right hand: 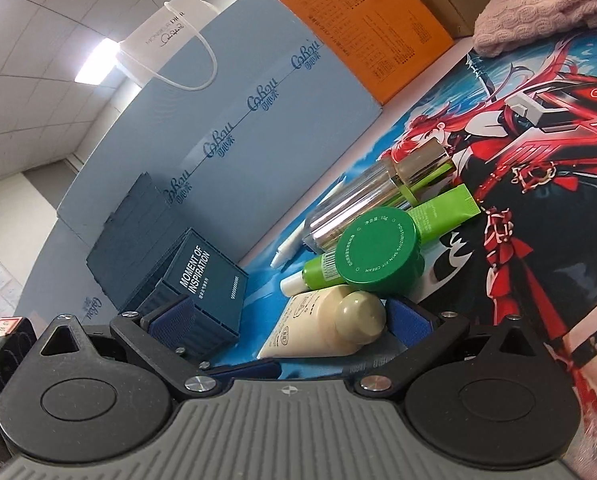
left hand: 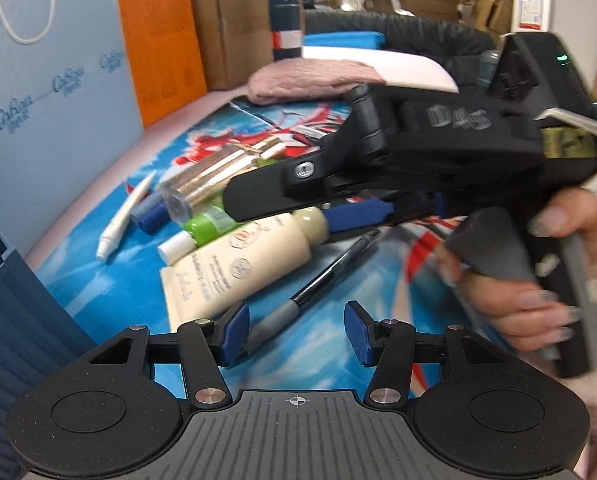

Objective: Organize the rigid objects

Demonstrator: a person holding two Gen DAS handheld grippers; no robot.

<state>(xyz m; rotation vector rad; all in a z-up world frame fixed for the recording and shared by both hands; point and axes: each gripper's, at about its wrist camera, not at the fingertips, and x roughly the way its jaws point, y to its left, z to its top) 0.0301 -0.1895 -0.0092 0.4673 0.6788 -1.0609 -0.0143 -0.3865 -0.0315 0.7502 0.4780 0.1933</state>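
1. Left wrist view: left gripper (left hand: 297,332) hovers over the printed mat (left hand: 330,280) on the bench, jaws wide, nothing between the pads. A black pen (left hand: 318,280) lies on the mat, its grey grip end just by the left pad.
2. Same view shows the right gripper (left hand: 338,200) from the side, held by the person's hand (left hand: 510,280), reaching low across the pile. One blue pad sits beside the cap of the cream tube (left hand: 250,256).
3. Right wrist view: right gripper (right hand: 286,320) jaws wide, straddling the cream tube (right hand: 322,324) at its cap end. Can't tell if the pads touch it.
4. Only the right view shows the green jar (right hand: 382,252) resting on top of the green tube (right hand: 378,236), and the dark blue crate (right hand: 202,284) marked "MOMENT OF INSPIRATION" just left of the pile.
5. Only the left view shows the pen and a blue marker (left hand: 150,216) next to the white tube (left hand: 126,216).
6. Both views: silver bottle (right hand: 378,196) lies behind the green tube; pink cloth (right hand: 546,8) at the far end of the mat.
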